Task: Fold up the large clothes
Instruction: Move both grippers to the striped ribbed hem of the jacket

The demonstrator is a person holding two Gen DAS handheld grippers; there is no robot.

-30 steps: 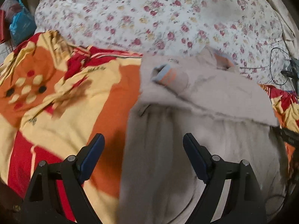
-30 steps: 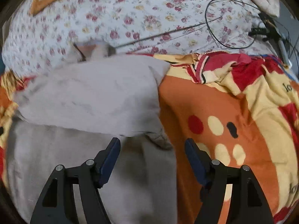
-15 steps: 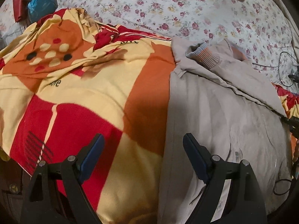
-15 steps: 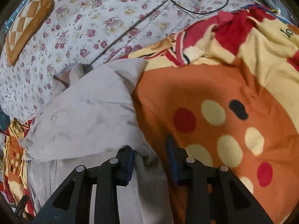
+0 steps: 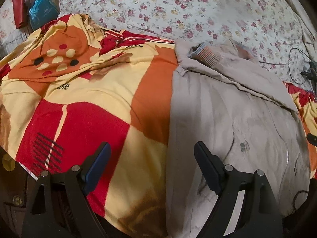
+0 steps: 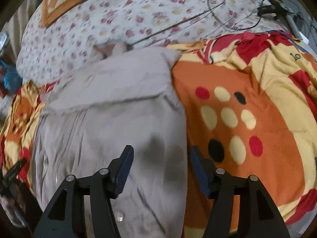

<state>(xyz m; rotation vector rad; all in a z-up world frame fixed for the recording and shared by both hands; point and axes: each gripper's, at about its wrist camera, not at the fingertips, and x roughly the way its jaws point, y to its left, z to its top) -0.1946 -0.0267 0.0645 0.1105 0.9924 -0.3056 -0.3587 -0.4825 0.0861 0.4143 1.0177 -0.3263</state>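
Note:
A large grey-beige jacket (image 5: 233,123) lies on a bed, its sleeves folded across the top, a striped knit cuff (image 5: 204,54) showing. It also shows in the right wrist view (image 6: 118,123). My left gripper (image 5: 151,158) is open and empty, above the jacket's left edge and the blanket. My right gripper (image 6: 160,162) is open and empty, above the jacket's right edge near the hem.
A red, orange and yellow blanket (image 5: 79,99) lies under the jacket, also in the right wrist view (image 6: 247,119). A floral sheet (image 5: 178,10) covers the far bed. Black cables (image 6: 237,10) lie at the far right. Bags (image 5: 39,10) sit far left.
My right gripper was closing on the jacket's right edge half a second ago; now it is open and drawn back toward the hem. My left gripper has pulled back toward the bed's near edge.

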